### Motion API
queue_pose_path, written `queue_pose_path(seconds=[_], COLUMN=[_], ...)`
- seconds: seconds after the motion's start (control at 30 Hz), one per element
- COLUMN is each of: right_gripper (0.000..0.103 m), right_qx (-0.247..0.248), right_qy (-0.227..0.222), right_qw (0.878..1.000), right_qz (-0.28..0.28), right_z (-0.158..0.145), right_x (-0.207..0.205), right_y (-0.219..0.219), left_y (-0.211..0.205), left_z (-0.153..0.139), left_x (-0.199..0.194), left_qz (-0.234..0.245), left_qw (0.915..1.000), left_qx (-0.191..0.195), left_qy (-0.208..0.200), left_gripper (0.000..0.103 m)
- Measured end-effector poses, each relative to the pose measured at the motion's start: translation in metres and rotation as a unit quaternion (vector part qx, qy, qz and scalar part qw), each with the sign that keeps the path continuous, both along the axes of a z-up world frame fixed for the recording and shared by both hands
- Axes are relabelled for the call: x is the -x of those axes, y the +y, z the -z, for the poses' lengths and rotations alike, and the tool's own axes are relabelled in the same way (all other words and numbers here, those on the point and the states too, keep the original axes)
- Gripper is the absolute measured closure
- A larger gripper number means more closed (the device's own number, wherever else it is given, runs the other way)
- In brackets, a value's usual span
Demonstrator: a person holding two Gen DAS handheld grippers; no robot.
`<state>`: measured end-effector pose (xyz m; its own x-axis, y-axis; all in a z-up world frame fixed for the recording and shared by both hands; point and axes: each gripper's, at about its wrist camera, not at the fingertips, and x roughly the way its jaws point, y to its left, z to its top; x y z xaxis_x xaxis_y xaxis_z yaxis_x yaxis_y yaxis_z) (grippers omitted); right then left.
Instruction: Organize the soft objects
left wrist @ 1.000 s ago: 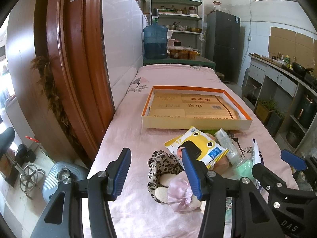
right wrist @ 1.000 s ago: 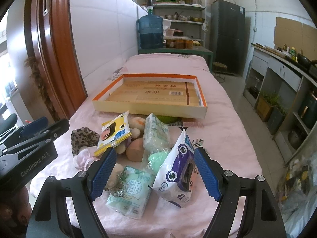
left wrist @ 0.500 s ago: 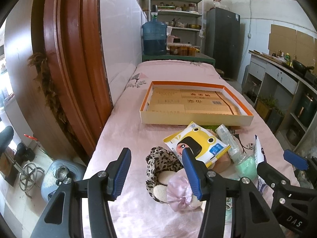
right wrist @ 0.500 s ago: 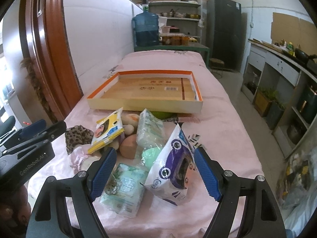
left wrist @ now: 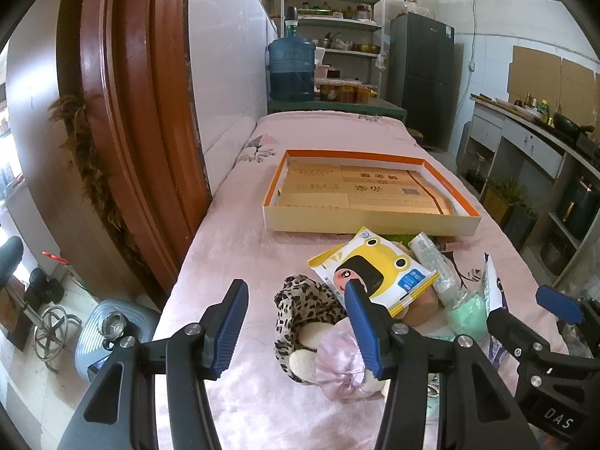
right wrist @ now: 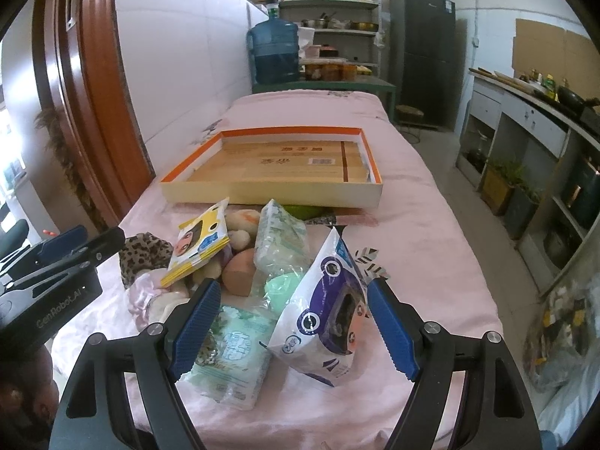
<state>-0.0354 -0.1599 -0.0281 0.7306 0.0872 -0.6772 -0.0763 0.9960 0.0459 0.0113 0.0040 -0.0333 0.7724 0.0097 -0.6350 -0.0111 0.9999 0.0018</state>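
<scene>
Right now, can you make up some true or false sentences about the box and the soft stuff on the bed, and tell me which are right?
1. The orange-rimmed box holds a pile of soft toys. False: only flat cardboard lies in it; the soft things sit in front of it.
2. The left gripper is open with nothing between its pads. True.
3. The yellow cartoon packet rests on top of other things in the pile. True.
4. The right gripper is squeezing the purple-and-white pouch. False: its jaws stand open either side of the pouch, not pressing it.
5. The leopard-print cloth lies inside the box. False: it lies on the pink sheet.
</scene>
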Motion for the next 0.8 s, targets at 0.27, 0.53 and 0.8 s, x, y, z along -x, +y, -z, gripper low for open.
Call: queue_pose_path(seconds=[0.27, 0.53, 0.8], right_gripper=[0.022, 0.022, 0.022], right_qx=[0.01, 0.006, -0.005], right_qy=[0.008, 0.029, 0.035], right_qw=[1.0, 0.999, 0.999], right_qz=[-0.008, 0.014, 0.019], right_z=[0.006, 0.02, 0.025], right_x=[0.001, -0.001, -0.005], right_y=[0.007, -0.005, -0.008], left_y=[0.01, 0.028, 0.032], left_z=[0.003, 0.019, 0.032], left_x=[0.006, 0.019, 0.011], left_qz=[0.01, 0.026, 0.03], left_qw=[0.9997, 0.9983, 0.9962], left_qx=[0.02, 0.052, 0.08], left_qy=[-0.013, -0.005, 0.017], left_gripper=[0.049, 0.049, 0.049])
